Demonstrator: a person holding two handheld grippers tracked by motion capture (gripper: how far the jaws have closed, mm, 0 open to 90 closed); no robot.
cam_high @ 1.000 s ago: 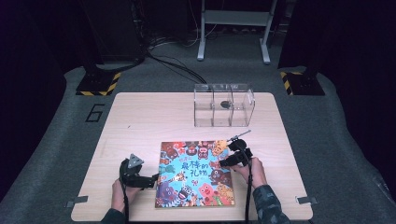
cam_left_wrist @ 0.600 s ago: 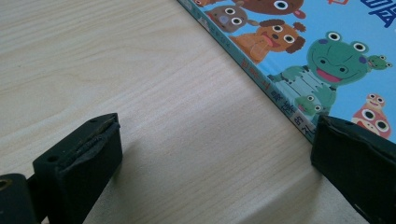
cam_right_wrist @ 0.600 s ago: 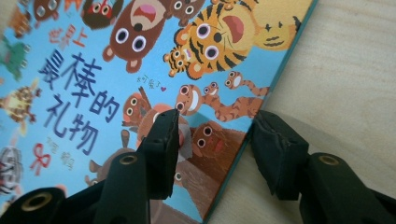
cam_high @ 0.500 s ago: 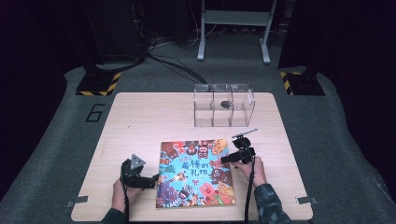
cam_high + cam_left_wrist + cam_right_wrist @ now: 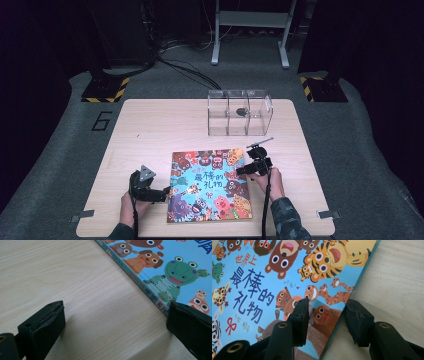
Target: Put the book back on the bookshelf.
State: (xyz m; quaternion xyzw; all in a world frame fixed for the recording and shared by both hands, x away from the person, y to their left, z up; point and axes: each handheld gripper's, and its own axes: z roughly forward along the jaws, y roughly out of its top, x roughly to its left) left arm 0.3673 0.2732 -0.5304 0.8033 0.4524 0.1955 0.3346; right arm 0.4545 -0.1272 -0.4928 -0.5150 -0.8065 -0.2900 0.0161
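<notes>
The worktop (image 5: pixel 150 130) is pale wood, and a picture book (image 5: pixel 209 185) lies flat on its near half, cover up, between the person's two hands. Behind the book, toward the far edge, stands a clear box (image 5: pixel 240 113) with compartments and something small and dark inside; I cannot tell what it is.

The right claw (image 5: pixel 325 312) sits at the book's right edge. Its jaws have just been closing and now straddle that edge with a gap between them, one jaw over the cover, the other on the wood just beside it. Whether the pads press on the book is unclear.

The left claw (image 5: pixel 115 320) rests low at the book's left edge, jaws spread wide, bare wood between them and one jaw touching the spine corner.
</notes>
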